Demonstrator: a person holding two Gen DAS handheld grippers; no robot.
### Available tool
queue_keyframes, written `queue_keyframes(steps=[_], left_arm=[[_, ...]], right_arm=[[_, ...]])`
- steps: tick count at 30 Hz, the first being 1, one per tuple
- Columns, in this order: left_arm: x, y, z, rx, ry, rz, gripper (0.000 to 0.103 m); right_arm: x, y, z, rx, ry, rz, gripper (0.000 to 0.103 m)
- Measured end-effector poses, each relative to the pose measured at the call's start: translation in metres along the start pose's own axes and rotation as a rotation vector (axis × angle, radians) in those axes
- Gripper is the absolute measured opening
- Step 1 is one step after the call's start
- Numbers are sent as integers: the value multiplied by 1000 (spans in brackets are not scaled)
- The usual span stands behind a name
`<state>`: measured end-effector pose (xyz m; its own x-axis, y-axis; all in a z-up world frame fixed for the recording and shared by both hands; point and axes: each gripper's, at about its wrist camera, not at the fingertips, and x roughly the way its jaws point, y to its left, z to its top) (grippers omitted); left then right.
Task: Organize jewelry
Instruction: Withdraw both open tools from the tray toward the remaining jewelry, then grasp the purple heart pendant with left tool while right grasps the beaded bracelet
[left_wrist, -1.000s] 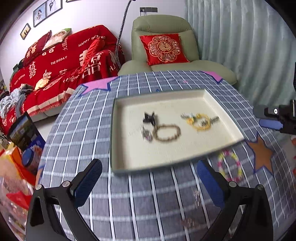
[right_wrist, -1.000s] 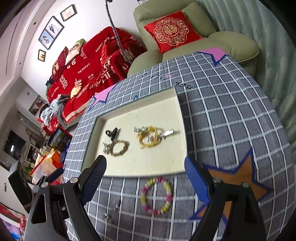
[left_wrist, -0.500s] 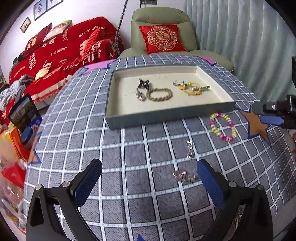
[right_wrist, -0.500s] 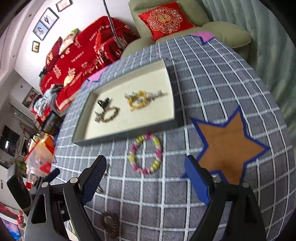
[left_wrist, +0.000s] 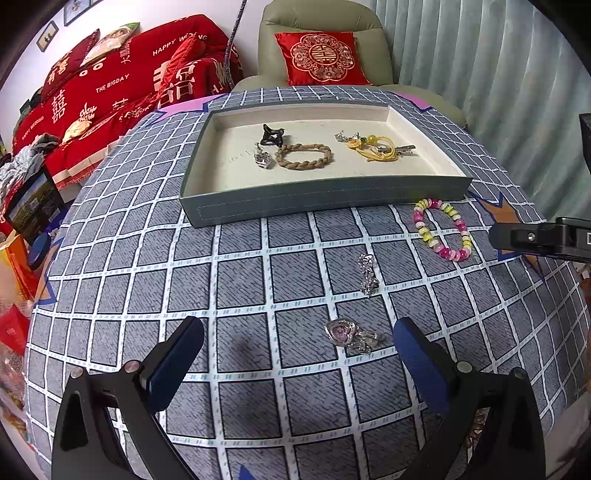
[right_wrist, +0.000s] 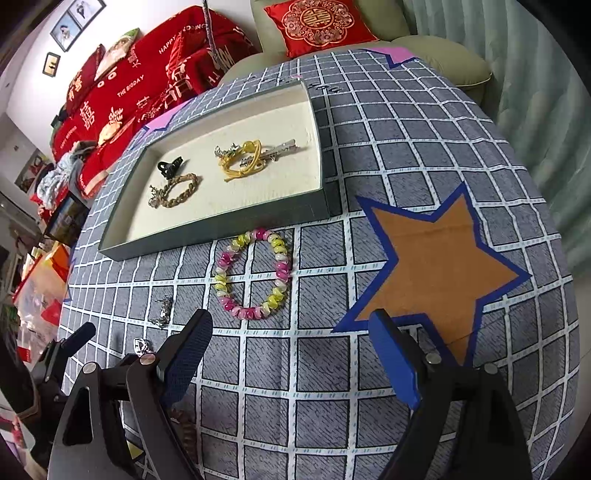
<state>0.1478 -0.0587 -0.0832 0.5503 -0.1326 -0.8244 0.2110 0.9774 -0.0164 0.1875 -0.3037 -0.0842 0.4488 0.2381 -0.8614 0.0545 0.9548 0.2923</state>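
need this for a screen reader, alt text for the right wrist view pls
The open right gripper hovers over a checked tablecloth, a pink and yellow bead bracelet just ahead. Beyond lies a grey tray holding other jewelry.

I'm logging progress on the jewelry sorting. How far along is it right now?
Partly done. The tray already holds a braided bracelet, a black hair claw, a yellow cord piece and a small silver charm. Nothing is in hand: the left gripper and right gripper are open. The beaded bracelet, heart pendant and silver earring remain on the tablecloth.

Both views low, facing tray (left_wrist: 325, 194)
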Motion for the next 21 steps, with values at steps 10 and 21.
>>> queue_keyframes(steps=[10, 21], left_arm=[[9, -6, -3, 2, 23, -2, 97], [11, -13, -9, 14, 36, -11, 89]], right_arm=[[17, 1, 5, -12, 9, -83, 88], [34, 20, 14, -93, -10, -175, 81]])
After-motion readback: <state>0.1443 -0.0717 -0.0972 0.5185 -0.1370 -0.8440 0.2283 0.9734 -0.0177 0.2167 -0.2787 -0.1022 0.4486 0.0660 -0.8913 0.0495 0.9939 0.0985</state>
